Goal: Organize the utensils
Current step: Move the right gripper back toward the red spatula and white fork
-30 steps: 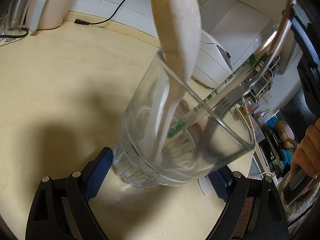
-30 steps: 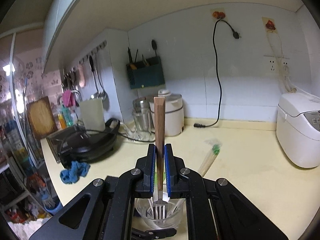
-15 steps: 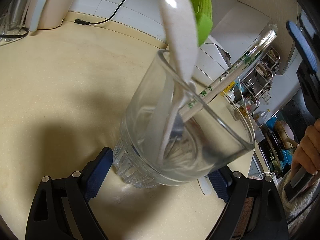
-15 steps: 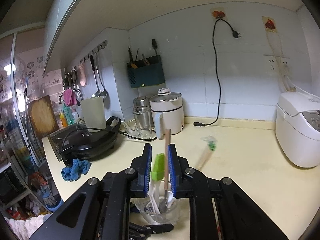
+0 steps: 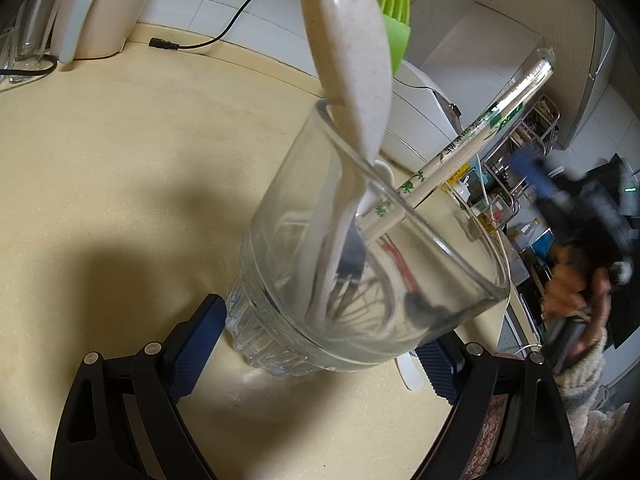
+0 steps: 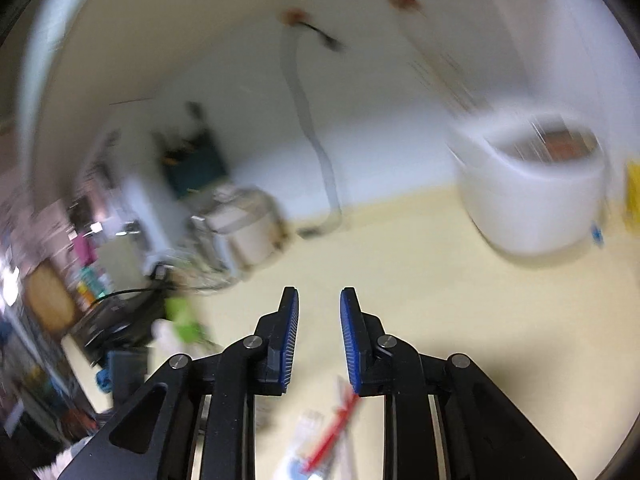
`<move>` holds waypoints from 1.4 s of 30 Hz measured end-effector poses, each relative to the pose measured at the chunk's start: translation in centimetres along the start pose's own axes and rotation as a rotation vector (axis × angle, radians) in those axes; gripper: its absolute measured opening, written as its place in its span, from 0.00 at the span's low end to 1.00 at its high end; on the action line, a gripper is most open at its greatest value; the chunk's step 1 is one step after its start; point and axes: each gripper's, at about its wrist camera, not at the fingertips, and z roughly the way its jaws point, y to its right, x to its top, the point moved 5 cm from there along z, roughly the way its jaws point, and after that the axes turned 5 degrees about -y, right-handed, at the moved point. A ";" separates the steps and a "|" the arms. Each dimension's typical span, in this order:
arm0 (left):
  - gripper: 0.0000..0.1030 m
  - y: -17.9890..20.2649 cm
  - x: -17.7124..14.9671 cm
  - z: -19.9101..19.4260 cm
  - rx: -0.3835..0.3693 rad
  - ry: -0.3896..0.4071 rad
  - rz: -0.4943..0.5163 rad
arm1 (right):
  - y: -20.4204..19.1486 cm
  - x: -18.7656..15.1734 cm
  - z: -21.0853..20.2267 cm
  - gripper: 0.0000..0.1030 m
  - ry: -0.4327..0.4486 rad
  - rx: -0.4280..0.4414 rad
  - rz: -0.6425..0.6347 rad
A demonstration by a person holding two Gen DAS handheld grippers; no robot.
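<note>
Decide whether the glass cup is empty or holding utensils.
Holding utensils: the glass cup contains a pale spoon, a fork and wrapped chopsticks.

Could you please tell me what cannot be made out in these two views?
- Right wrist view: motion blur smears the packet under the right gripper; its contents are unreadable.
- Left wrist view: glass distorts the utensil tips; the left gripper pads' contact is unclear.
</note>
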 end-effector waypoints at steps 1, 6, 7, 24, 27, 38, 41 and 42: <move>0.88 0.0 0.0 0.0 0.000 0.000 0.000 | 2.0 -0.9 1.1 0.21 -0.051 -0.029 0.054; 0.89 0.0 0.0 0.0 0.000 0.000 0.000 | 7.7 -4.8 5.2 0.21 -0.278 -0.071 0.286; 0.88 0.0 0.0 0.0 0.000 0.000 0.000 | 8.2 -5.2 5.6 0.21 -0.305 -0.074 0.313; 0.89 0.0 0.0 0.0 -0.001 0.000 0.000 | -1.1 -7.7 8.6 0.21 -0.418 0.149 0.044; 0.89 0.0 0.0 0.0 -0.001 0.000 0.000 | -3.2 -8.9 9.1 0.21 -0.460 0.146 -0.043; 0.89 -0.1 0.0 -0.1 -0.001 0.000 0.000 | -2.5 -11.8 10.3 0.20 -0.598 -0.011 -0.097; 0.89 0.0 0.0 0.0 -0.001 0.000 0.000 | -0.9 -11.2 10.1 0.20 -0.587 -0.026 -0.050; 0.89 0.0 0.0 0.0 -0.001 0.000 0.000 | -0.4 -11.0 10.0 0.20 -0.579 -0.026 -0.028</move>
